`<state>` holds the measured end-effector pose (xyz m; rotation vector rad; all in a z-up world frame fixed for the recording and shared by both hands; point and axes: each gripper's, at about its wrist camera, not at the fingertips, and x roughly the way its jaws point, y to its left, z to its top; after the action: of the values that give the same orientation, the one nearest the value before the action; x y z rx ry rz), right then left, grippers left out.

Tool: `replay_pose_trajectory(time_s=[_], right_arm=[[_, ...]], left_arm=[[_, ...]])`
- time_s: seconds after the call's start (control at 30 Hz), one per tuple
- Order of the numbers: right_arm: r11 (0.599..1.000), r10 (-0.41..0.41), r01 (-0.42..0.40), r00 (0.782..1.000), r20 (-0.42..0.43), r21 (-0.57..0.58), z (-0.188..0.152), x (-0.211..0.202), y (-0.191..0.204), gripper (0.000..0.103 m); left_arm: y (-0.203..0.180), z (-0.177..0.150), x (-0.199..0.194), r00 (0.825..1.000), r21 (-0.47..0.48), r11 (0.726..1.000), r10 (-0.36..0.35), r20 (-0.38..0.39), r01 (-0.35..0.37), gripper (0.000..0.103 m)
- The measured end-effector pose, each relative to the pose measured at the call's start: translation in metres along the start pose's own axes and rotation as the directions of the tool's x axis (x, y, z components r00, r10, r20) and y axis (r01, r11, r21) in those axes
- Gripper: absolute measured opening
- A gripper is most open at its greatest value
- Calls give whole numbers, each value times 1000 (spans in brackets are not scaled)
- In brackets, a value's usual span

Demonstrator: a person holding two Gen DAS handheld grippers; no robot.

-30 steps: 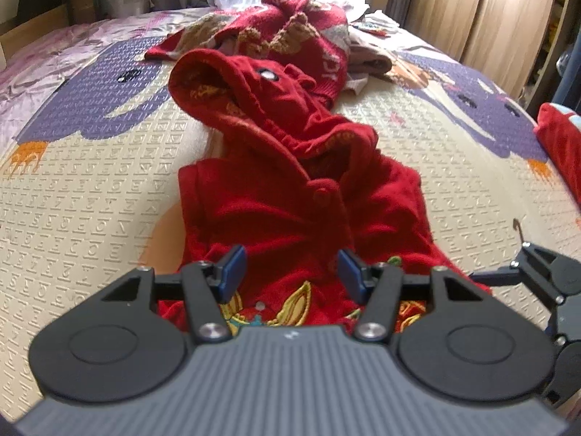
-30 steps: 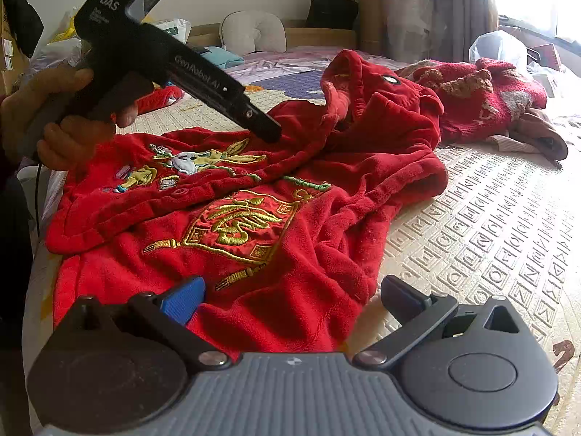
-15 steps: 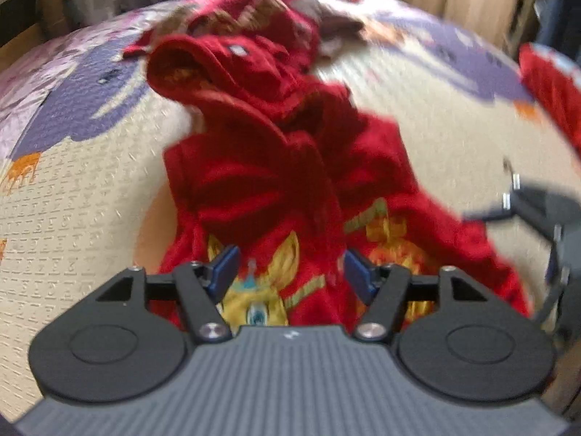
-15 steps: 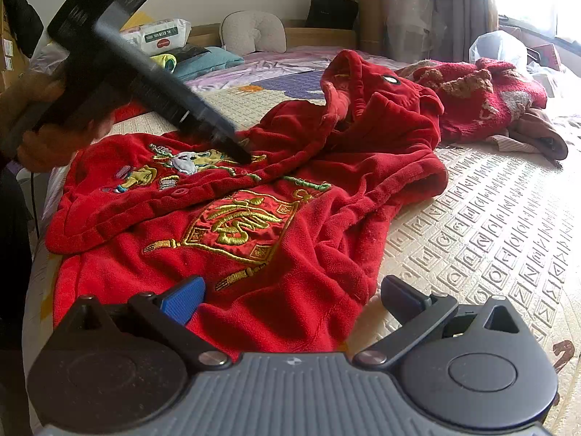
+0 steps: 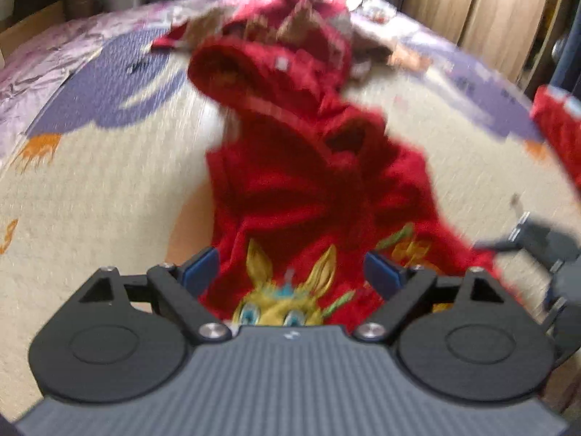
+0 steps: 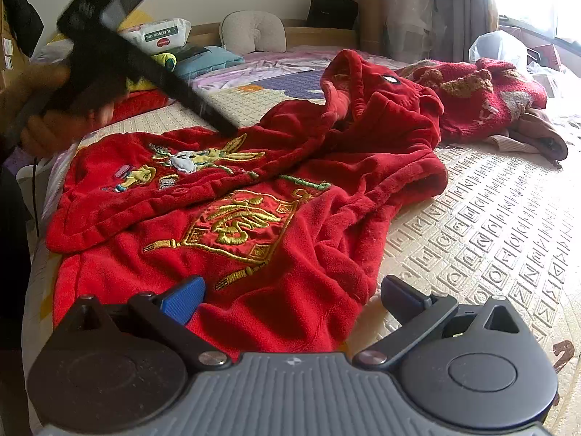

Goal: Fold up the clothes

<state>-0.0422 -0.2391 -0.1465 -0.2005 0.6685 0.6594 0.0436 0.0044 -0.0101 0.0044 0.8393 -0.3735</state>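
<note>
red robe (image 5: 312,196) under opening left tool (image 5: 292,272)

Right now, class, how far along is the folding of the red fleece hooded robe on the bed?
Done: one side of the red fleece hooded robe looks folded across its front. In hand: nothing; the left hand-held gripper is opening above the rabbit embroidery, and the right hand-held gripper stands open over the hem. Left: hood, further folds, and the red knitted sweater beyond.

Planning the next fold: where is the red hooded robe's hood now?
In the right wrist view, the hood stands bunched at the robe's far end, just left of the red knitted sweater.
</note>
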Motion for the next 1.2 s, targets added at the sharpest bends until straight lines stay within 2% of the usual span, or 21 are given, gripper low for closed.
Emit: replay_pose_trajectory(time_s=[0.1, 0.17, 0.33, 0.47, 0.57, 0.67, 0.77, 0.83, 0.9, 0.93, 0.97, 1.0, 1.03, 1.07, 1.2], right_arm=[[1000, 1, -1, 1000, -2, 1, 0, 0, 0, 103], [1000, 4, -4, 1000, -1, 4, 0, 0, 0, 103], [1000, -2, 2, 1000, 4, -4, 0, 0, 1, 103], [1000, 6, -6, 1000, -8, 11, 5, 0, -2, 102], [1000, -5, 5, 1000, 9, 28, 15, -12, -4, 97], [997, -82, 82, 993, 90, -4, 25, -30, 5, 100], [980, -181, 193, 966, 186, -46, 36, -38, 18, 102], [971, -209, 229, 954, 215, -69, 48, -36, 24, 100], [956, -251, 277, 943, 221, -99, 61, -27, 28, 88], [945, -278, 307, 936, 214, -114, 67, -21, 29, 73], [934, -304, 334, 930, 206, -129, 73, -15, 30, 51], [926, -320, 349, 928, 190, -143, 78, -6, 30, 40], [919, -336, 363, 926, 174, -156, 83, 2, 29, 24], [916, -347, 369, 926, 149, -157, 87, 12, 27, 17], [919, -374, 378, 926, 55, -113, 96, 49, 11, 15]], left_arm=[[9, 18, 4, 998, -90, 995, -43, 34, 46, 89], [13, 25, 19, 999, -119, 992, -49, 21, 51, 89], [14, 24, 51, 999, -118, 992, -46, -24, 43, 89], [22, 27, 62, 1000, -110, 994, -15, -21, 13, 89], [27, 28, 63, 1000, -116, 993, -1, -16, -1, 89], [30, 30, 65, 1000, -105, 994, 10, -14, -11, 89], [27, 32, 61, 1000, -87, 996, 3, 1, -3, 89], [25, 34, 58, 1000, -73, 997, -5, 15, 7, 89], [20, 36, 52, 999, -55, 998, -20, 34, 22, 89], [19, 36, 50, 999, -46, 999, -27, 42, 29, 89], [18, 36, 49, 998, -36, 999, -33, 47, 35, 89], [17, 37, 48, 998, -27, 999, -39, 52, 40, 89], [16, 36, 48, 998, -19, 999, -41, 53, 42, 89], [17, 36, 50, 998, -14, 999, -38, 49, 39, 89], [21, 34, 63, 999, -9, 1000, -30, 17, 30, 89]])
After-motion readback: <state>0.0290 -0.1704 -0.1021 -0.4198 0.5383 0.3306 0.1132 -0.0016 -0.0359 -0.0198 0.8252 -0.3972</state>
